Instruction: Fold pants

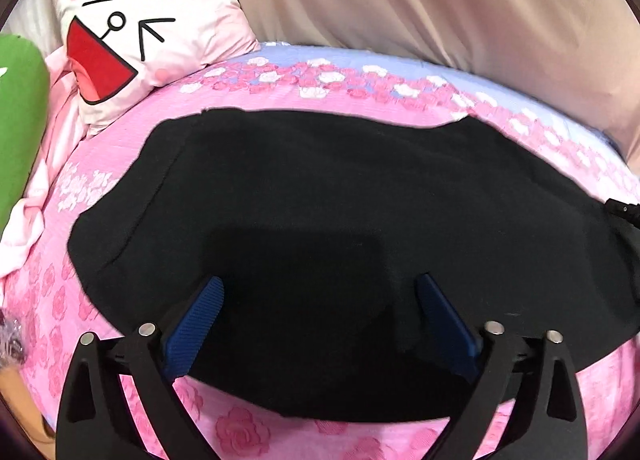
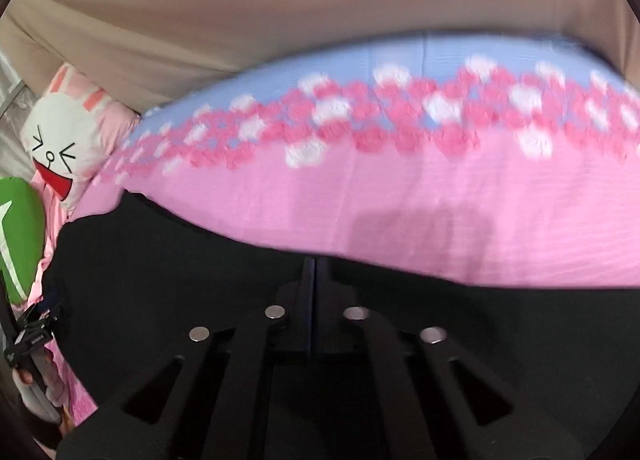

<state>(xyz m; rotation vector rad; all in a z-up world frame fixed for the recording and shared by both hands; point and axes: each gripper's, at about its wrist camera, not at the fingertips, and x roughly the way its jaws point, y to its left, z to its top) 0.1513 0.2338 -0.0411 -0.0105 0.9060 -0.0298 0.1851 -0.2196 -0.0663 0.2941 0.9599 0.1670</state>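
Note:
The black pants [image 1: 320, 228] lie spread flat on the pink flowered bedspread [image 1: 280, 100]. My left gripper [image 1: 320, 292] is open, its blue pads [image 1: 200, 316] wide apart just above the near part of the pants, holding nothing. In the right wrist view the pants [image 2: 160, 260] fill the lower half. My right gripper [image 2: 314, 280] has its fingers pressed together over the pants' far edge; whether cloth is pinched between them is hidden by the black on black.
A white cartoon-face pillow [image 1: 140, 28] and a green cushion [image 1: 20, 120] lie at the left of the bed. A beige curtain [image 1: 440, 0] hangs behind the bed. The left gripper [image 2: 28, 336] shows at the left edge of the right wrist view.

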